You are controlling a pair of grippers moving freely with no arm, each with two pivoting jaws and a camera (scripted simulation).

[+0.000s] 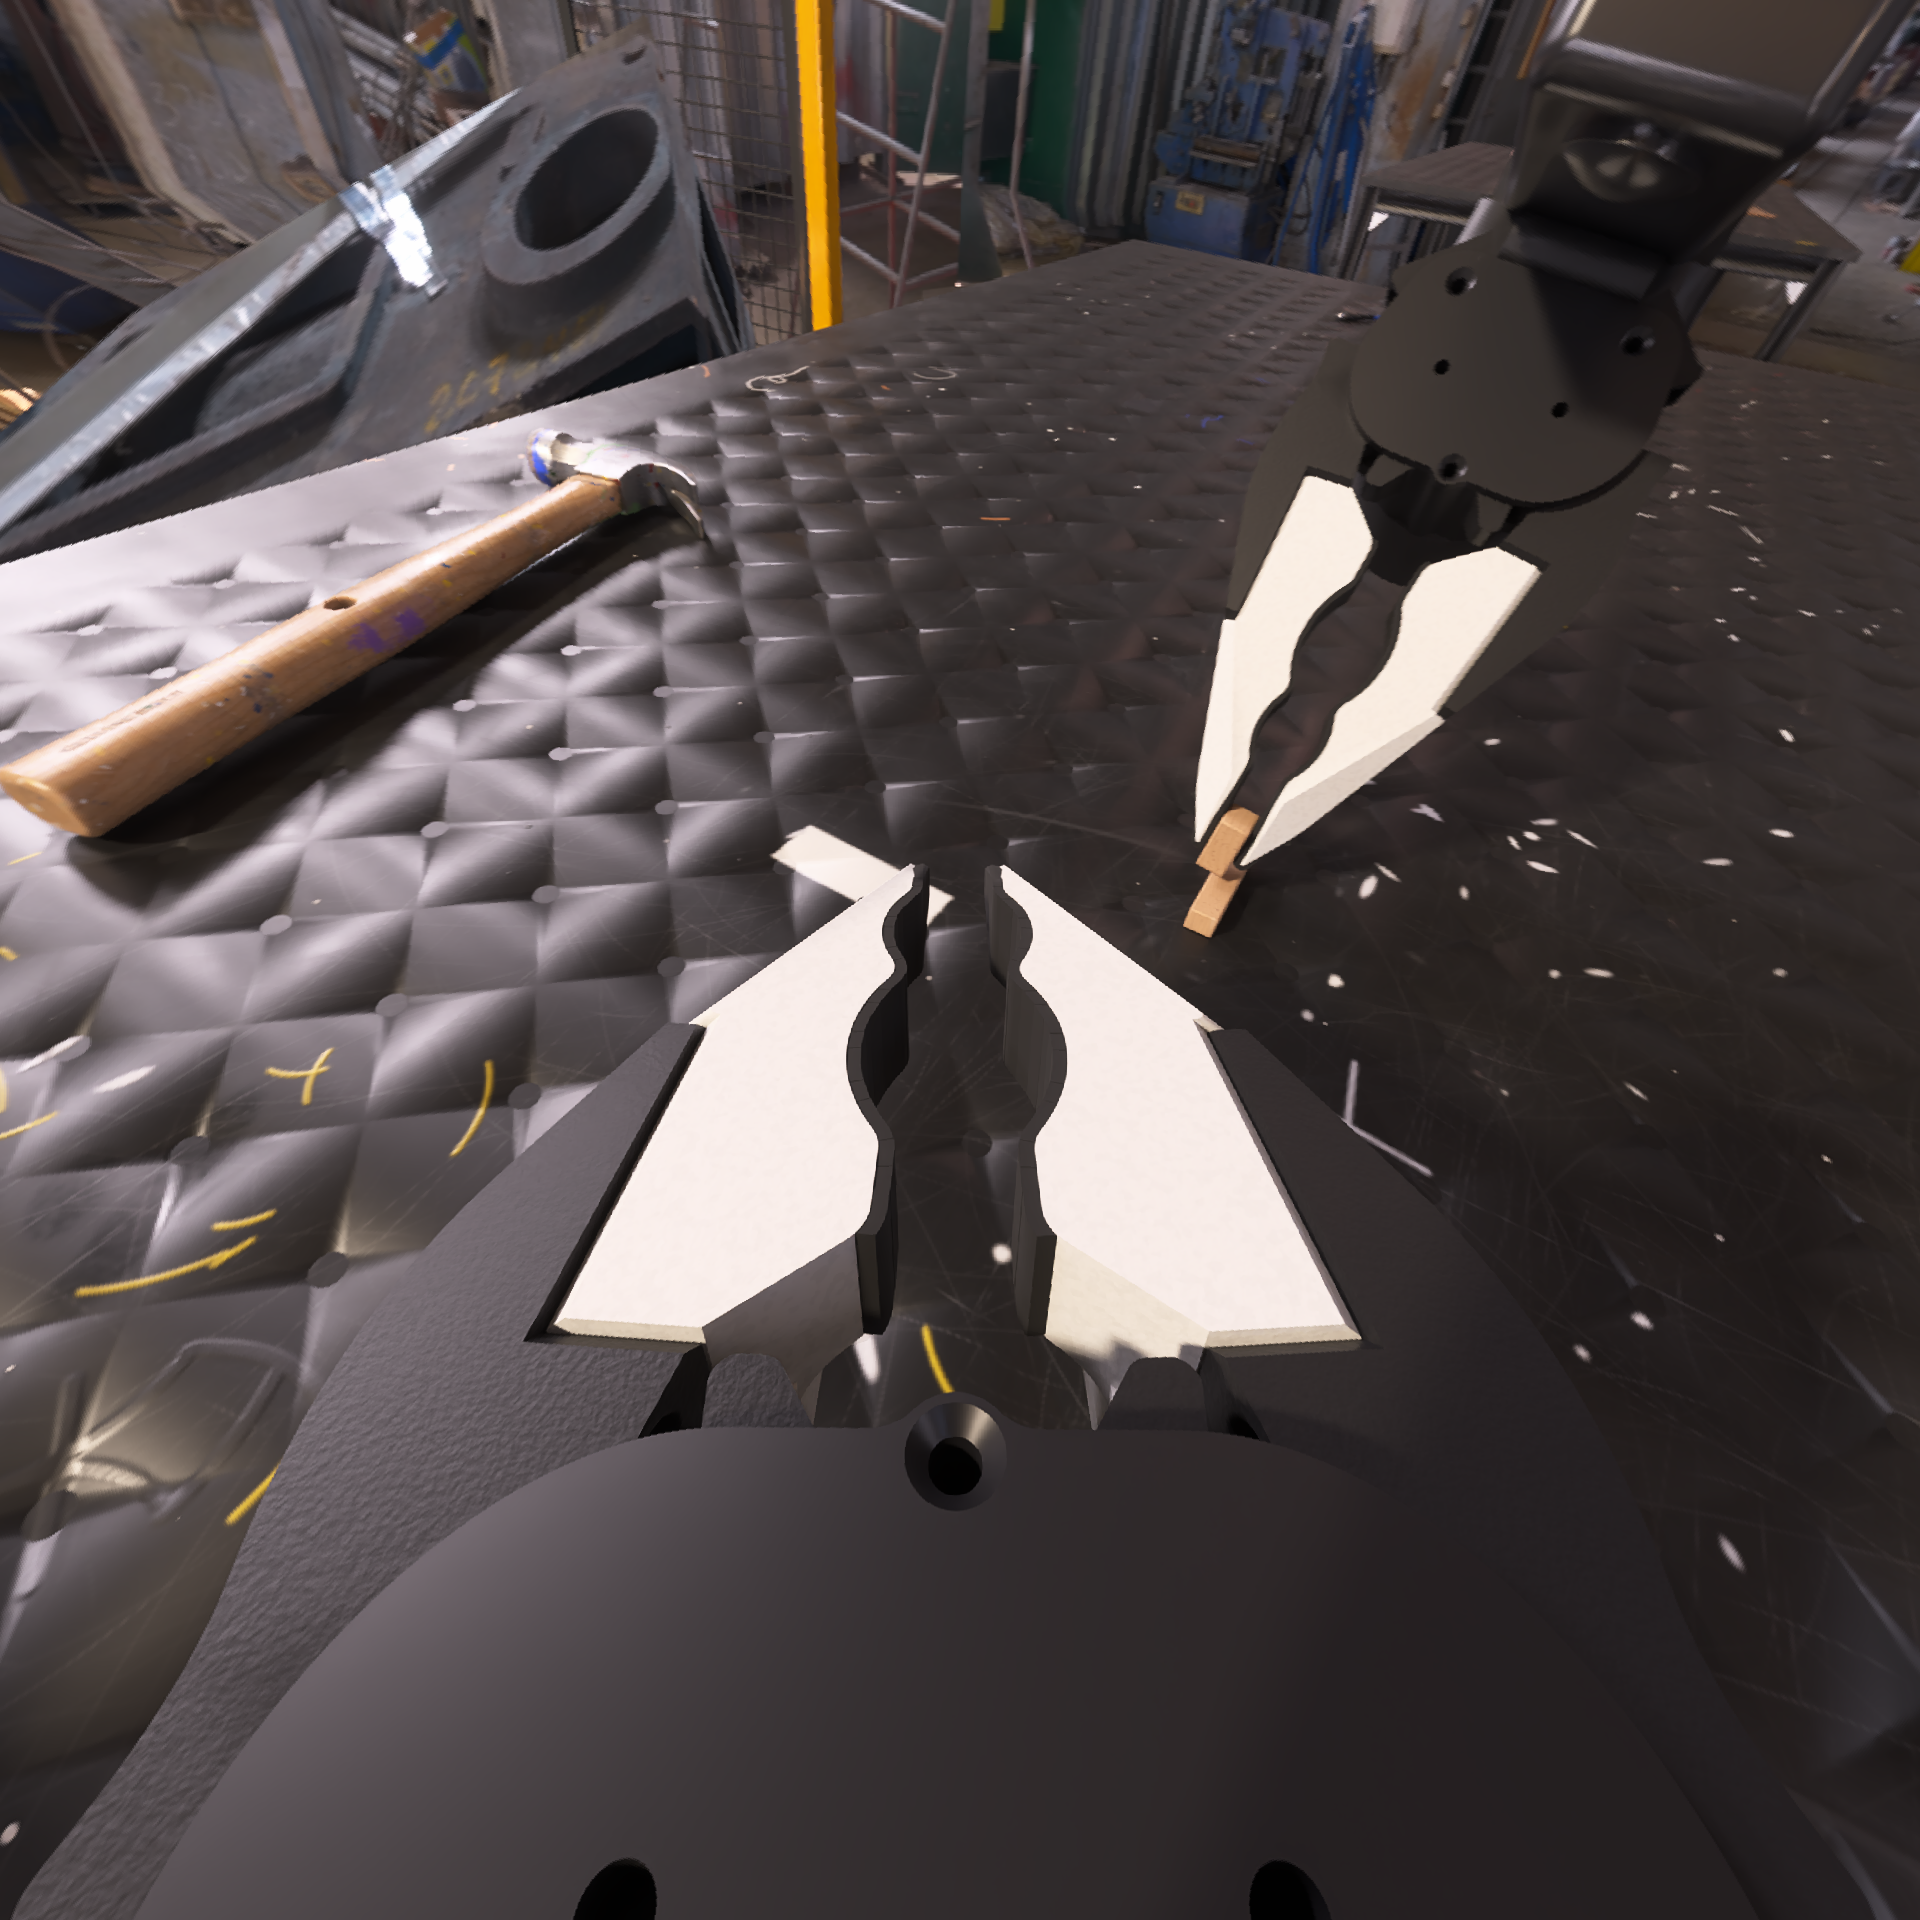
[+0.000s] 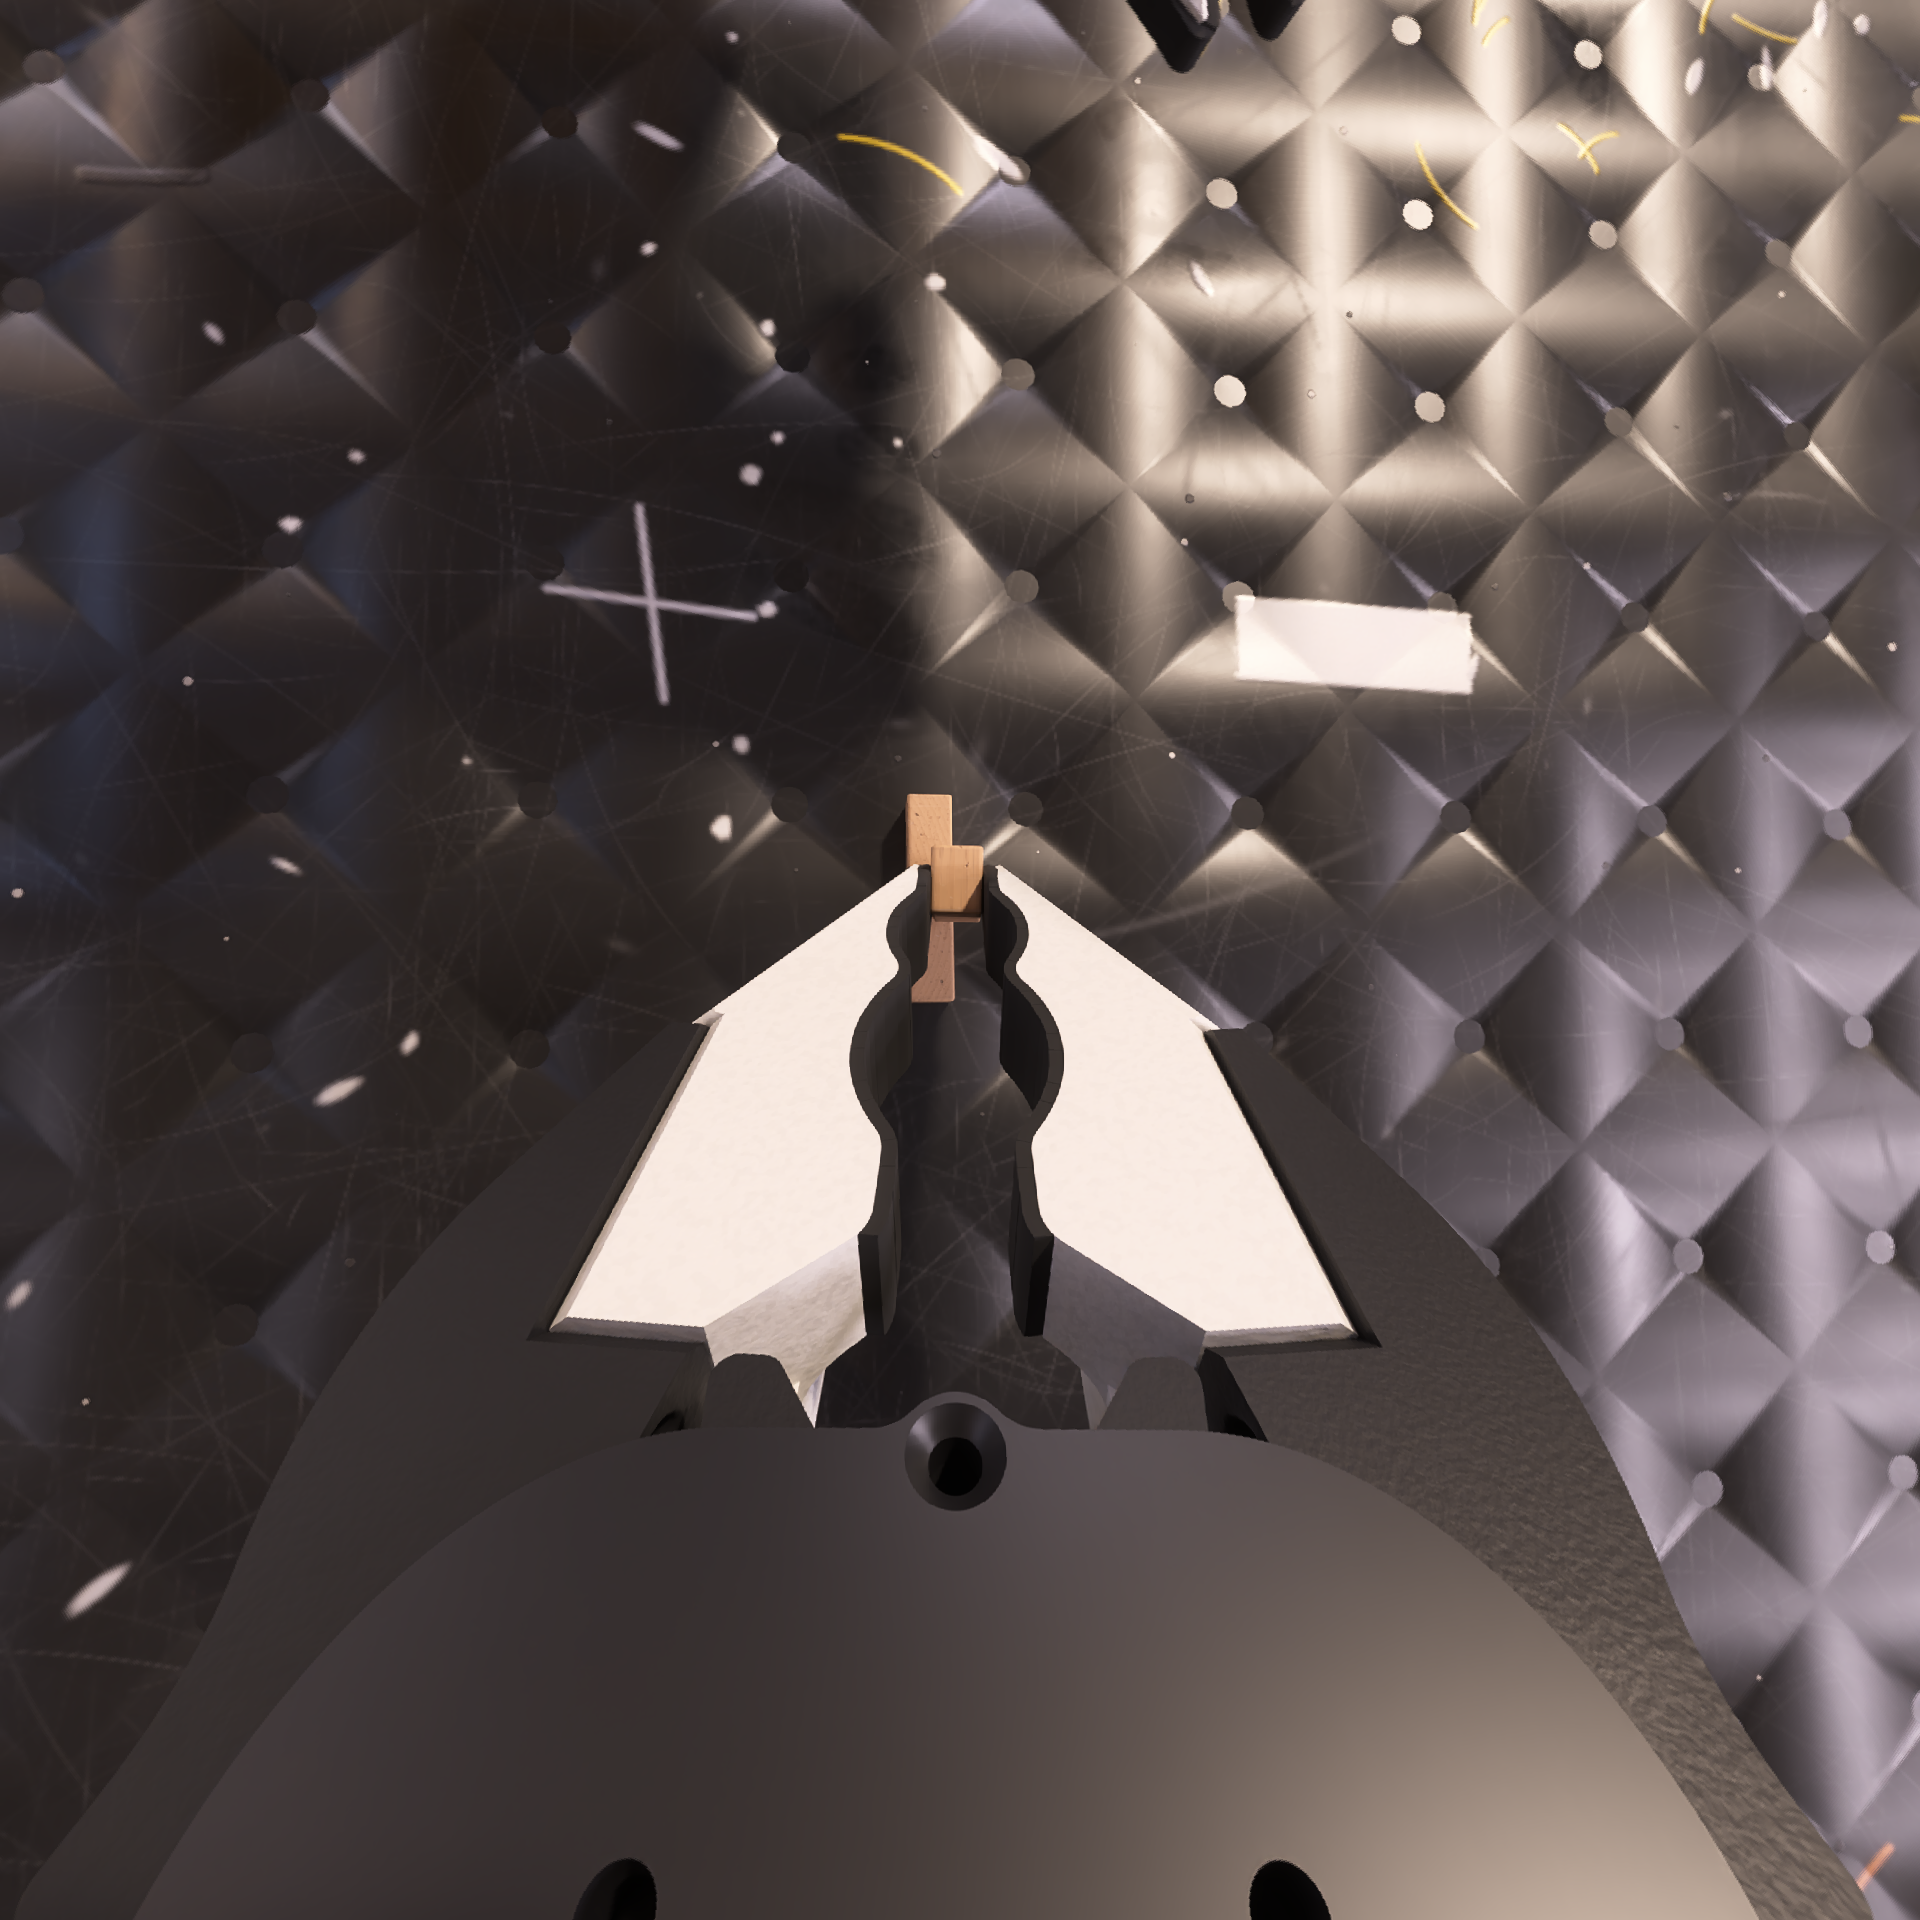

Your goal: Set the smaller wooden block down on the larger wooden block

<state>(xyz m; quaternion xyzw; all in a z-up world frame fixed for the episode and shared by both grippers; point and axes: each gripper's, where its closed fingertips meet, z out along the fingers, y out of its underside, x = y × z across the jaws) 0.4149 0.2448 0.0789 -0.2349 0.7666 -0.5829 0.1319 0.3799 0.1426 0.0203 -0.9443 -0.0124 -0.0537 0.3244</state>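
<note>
1. The right gripper [image 1: 1226, 844] points down at the right of the left wrist view, fingertips clamped on the smaller wooden block [image 1: 1227, 840].
2. The smaller wooden block sits just above the larger wooden block [image 1: 1210, 906]; whether the two touch cannot be told.
3. The larger wooden block rests on the dark metal table [image 1: 935, 644], right of frame centre.
4. In the right wrist view, the smaller wooden block [image 2: 958, 879] sits between the fingertips, at centre.
5. The left gripper [image 1: 956, 883] occupies the lower centre, jaws slightly apart and holding nothing.
6. A hammer [image 1: 343, 639] lies at upper left.
7. A white tape strip [image 2: 1354, 644] lies on the table at right.
</note>
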